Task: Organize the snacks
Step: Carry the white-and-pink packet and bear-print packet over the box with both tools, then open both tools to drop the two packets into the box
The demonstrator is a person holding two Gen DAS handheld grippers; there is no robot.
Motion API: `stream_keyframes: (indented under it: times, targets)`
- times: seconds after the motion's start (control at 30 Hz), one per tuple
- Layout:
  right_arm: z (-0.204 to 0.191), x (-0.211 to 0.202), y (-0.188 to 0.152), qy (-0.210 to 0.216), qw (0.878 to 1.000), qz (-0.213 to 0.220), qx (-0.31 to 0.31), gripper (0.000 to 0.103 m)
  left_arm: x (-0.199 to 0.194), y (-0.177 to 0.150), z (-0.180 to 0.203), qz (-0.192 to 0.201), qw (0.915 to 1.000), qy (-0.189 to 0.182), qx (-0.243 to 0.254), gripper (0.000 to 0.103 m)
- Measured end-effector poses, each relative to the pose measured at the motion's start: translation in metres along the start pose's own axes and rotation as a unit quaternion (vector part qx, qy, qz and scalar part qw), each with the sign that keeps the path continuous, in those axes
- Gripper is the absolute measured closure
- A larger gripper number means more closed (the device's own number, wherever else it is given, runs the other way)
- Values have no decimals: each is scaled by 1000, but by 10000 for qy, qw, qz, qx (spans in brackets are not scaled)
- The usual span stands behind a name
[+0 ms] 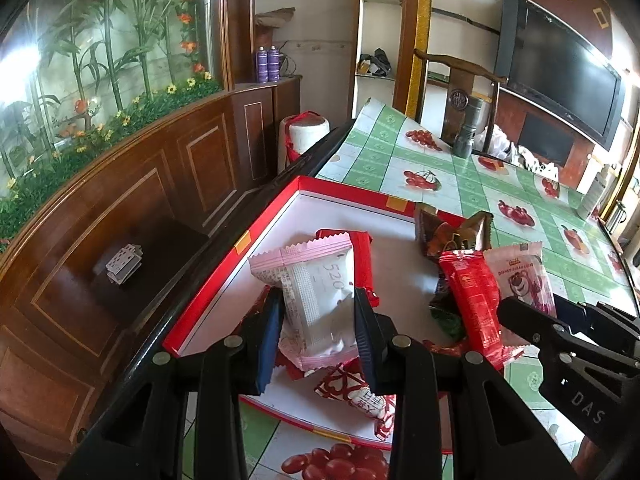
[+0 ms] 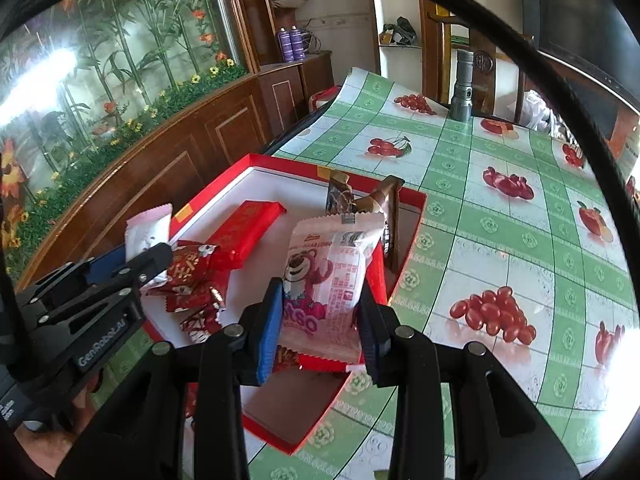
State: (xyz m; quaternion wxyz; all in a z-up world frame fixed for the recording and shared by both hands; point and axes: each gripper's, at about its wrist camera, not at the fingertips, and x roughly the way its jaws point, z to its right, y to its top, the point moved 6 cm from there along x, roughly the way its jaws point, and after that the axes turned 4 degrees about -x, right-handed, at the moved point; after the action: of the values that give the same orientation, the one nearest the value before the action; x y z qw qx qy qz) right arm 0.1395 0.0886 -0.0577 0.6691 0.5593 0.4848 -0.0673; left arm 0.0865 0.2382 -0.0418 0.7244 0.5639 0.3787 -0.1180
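Observation:
A red box with a white inside [image 1: 224,292] [image 2: 224,184] sits on the table. My left gripper [image 1: 318,320] is shut on a pink and white "520" snack packet [image 1: 316,296], held over the box; that packet also shows in the right wrist view [image 2: 146,232]. My right gripper [image 2: 320,312] is shut on a pink bear-print snack packet [image 2: 328,276], held over the box's right part; it also shows in the left wrist view [image 1: 524,276]. In the box lie a flat red packet [image 2: 244,232], small red packets [image 2: 192,280], a long red packet [image 1: 476,304] and brown wrappers [image 2: 360,200].
The table has a green and white fruit-print cloth [image 2: 500,208]. A grey metal flashlight [image 2: 462,86] stands at its far edge by a wooden chair [image 1: 460,92]. A wooden cabinet with a bamboo panel [image 1: 120,184] runs along the left. A TV [image 1: 560,76] hangs at the right.

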Motion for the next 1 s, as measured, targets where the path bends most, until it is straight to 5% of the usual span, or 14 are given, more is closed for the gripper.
stream_keyframes:
  times: [0.6, 0.7, 0.77, 1.0]
  targets:
    - [5, 30, 10, -406, 9991, -118, -85, 62, 21, 3, -6, -202, 9996, 146, -123, 64]
    - [5, 29, 11, -449, 9989, -90, -129, 42, 22, 2, -7, -268, 9993, 174, -170, 48]
    - [5, 24, 12, -515, 9985, 14, -170, 34, 18, 4, -7, -212, 9994, 167, -214, 26]
    - [8, 1, 18, -660, 9972, 269, -212, 33, -2, 13, -5, 65, 9995, 118, -280, 24]
